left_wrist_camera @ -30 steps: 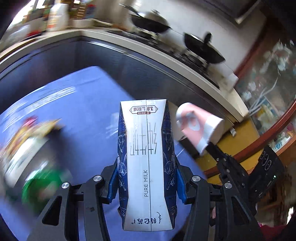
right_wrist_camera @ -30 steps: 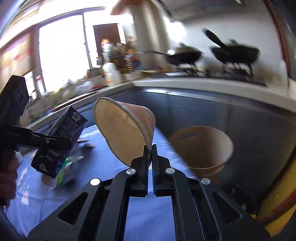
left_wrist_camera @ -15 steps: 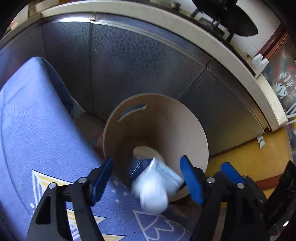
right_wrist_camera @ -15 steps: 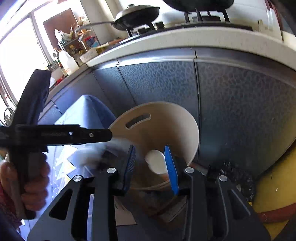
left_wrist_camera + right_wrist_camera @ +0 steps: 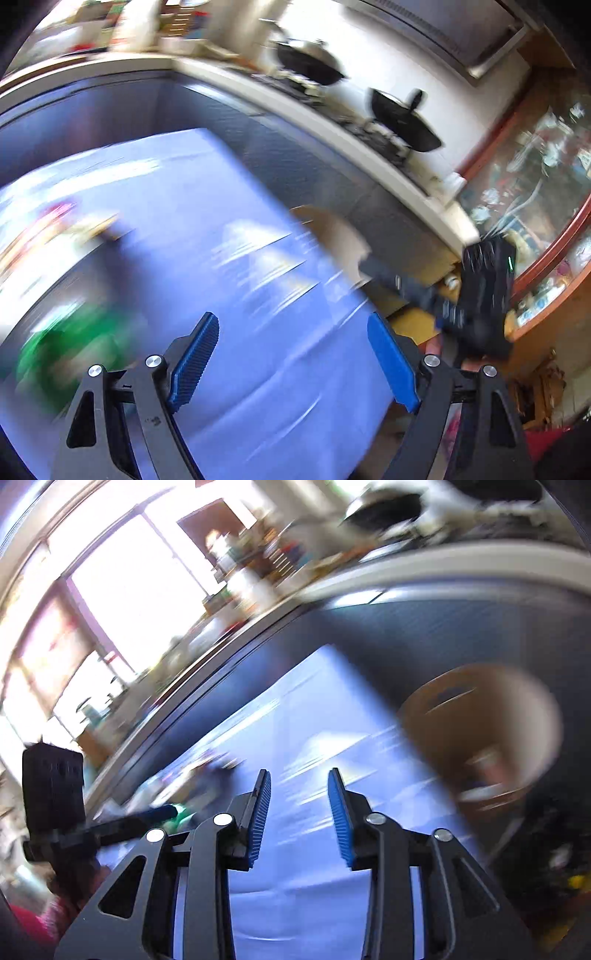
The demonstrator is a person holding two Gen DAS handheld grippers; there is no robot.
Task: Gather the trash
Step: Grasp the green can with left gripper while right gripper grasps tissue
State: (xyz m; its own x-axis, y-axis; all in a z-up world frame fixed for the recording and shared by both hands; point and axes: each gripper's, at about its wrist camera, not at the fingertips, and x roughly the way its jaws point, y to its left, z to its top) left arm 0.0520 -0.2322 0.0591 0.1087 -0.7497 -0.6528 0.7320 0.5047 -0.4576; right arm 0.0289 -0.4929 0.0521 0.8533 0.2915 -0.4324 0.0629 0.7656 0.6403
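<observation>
Nearest the left wrist camera, the left hand-held gripper (image 5: 291, 363) stands wide with nothing between its blue pads, over the blue cloth of the table (image 5: 229, 258). In the right wrist view the right hand-held gripper (image 5: 299, 818) is narrower, its jaws closing with only the cloth showing between them. Both are empty. A little farther out on the table, toward the left edge of the left wrist view, the remaining trash lies smeared by motion blur: a green item (image 5: 62, 350) closest, and beyond it a flat wrapper (image 5: 66, 229) with red and yellow on it. Blur hides their exact shapes, so the green item's long axis cannot be told; the wrapper looks to lie flat, its length running roughly across the table toward its far right. Judged from this, both should be light; the wrapper is probably thin, soft and crinkly, best pinched at a raised edge, while the green piece would want a hold across its middle. Past the table's far corner, low against the dark cabinet front, stands the round tan bin (image 5: 484, 734), its mouth open toward the camera and pale discarded things resting inside. Beyond that runs the kitchen counter with dark pans (image 5: 402, 122).
</observation>
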